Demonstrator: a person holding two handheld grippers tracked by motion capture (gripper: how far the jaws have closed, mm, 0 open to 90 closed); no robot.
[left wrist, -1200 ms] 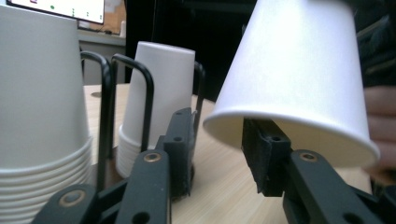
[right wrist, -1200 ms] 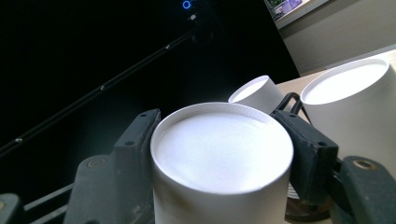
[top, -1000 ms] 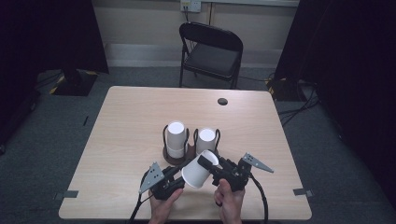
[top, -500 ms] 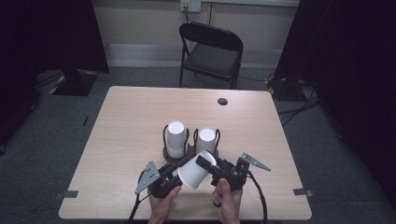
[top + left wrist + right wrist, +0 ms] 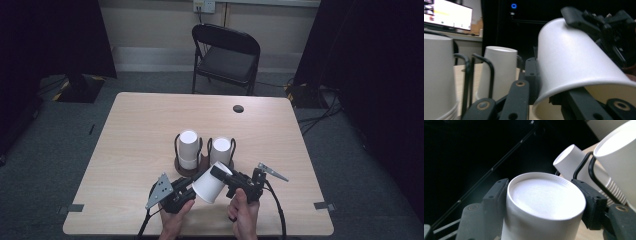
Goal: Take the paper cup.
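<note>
Now | both grippers' jaws clamp tilted paper cup [image 5: 210,183] | cup stacks [image 5: 188,148] fill rack [image 5: 200,161]

Both black tongs [image 5: 187,187] [image 5: 227,179] carry grey three-cornered plates, trailing black cables and pivot screws.

A plain white paper cup [image 5: 212,182] sits between black claws over a pale wood-grain table [image 5: 135,130]

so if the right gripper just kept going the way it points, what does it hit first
The right gripper, shut on the cup, points left toward the left gripper, which grips the cup's rim. So likely the left gripper first; the stacks sit off to the side, though depth is hard to judge.
</note>
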